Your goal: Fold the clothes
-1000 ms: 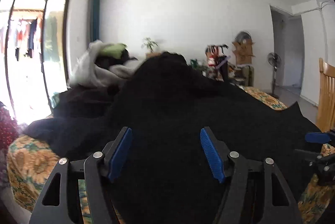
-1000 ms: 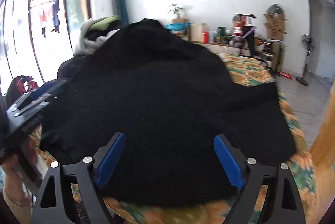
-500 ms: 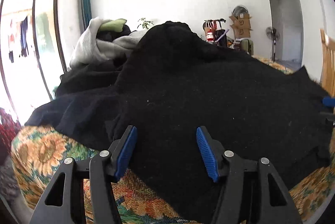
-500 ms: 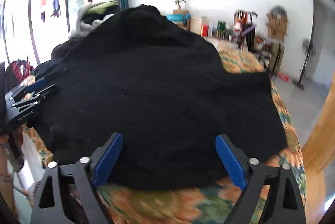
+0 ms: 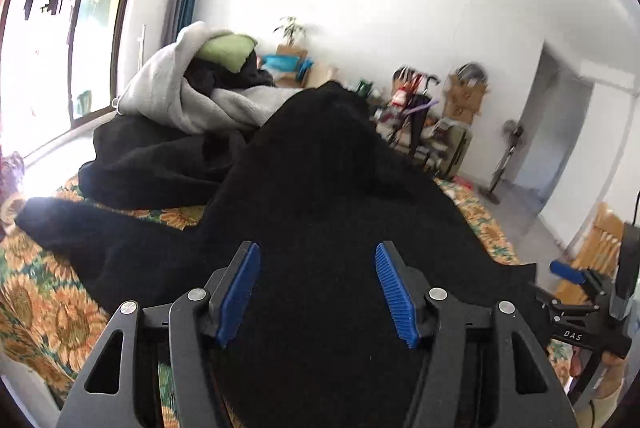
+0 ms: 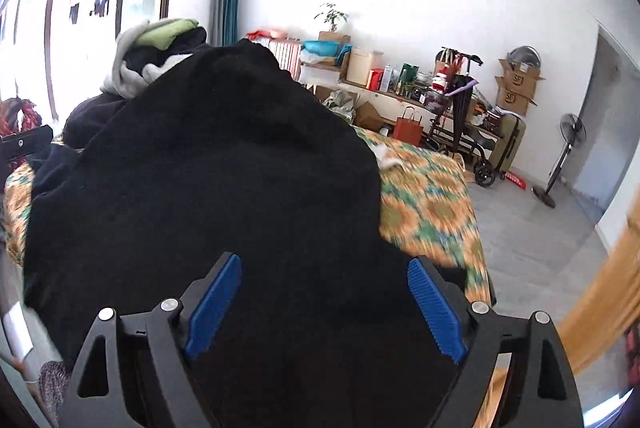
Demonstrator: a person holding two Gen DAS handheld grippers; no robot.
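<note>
A large black garment (image 5: 320, 195) lies spread over a sunflower-patterned cover (image 5: 44, 308), bunched up into a hump at the far end. My left gripper (image 5: 318, 292) hovers open over its near edge, with nothing pinched between the blue pads (image 5: 240, 288). My right gripper (image 6: 325, 308) is also open, wider, above the same black garment (image 6: 208, 187). It shows at the right edge of the left wrist view as the right gripper (image 5: 576, 288), held by a hand. A black sleeve (image 5: 92, 232) stretches out to the left.
A pile of grey, green and black clothes (image 5: 188, 95) sits behind the garment near the window. A cluttered shelf (image 6: 384, 83), cardboard boxes (image 6: 516, 83), a standing fan (image 6: 564, 155) and a wooden chair (image 5: 600, 244) stand to the right. The bare sunflower cover (image 6: 424, 195) shows at right.
Both grippers have risen and tilted, so more wall and room shows. Each stays open. The black garment's right part now lies closer in, with more cover exposed.
</note>
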